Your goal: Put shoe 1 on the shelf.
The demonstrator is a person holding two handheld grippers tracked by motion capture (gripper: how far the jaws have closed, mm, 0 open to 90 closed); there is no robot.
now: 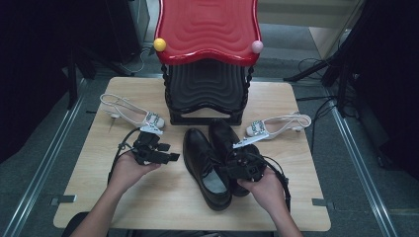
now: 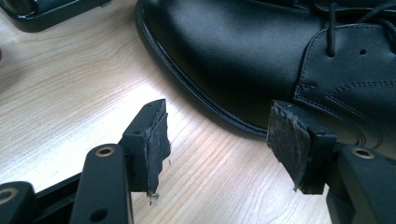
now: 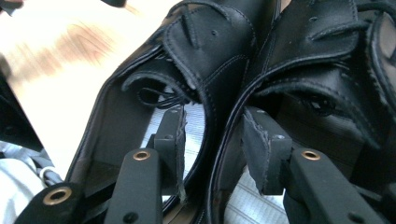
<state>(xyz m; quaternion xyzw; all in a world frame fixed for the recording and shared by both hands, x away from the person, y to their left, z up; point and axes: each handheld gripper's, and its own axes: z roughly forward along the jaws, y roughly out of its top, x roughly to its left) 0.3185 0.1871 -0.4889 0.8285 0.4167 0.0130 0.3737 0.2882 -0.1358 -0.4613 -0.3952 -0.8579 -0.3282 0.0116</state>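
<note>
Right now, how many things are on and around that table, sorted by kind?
Black leather lace-up shoes: 2
Pale slingback heels with jewelled buckles: 2
Stacked stools, red one over black one: 2
Small balls on the red stool, yellow and pink: 2
Hand-held grippers, left and right: 2
Total: 10

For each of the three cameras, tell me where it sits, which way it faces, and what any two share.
High view: above the near table edge, facing forward and down; both forearms, left gripper, right gripper show.
Left gripper view: rides the left gripper, facing a black shoe's side; open jaws show.
Right gripper view: rides the right gripper, facing into both shoes; jaws straddle their adjoining walls.
Shared: all show the black shoes.
</note>
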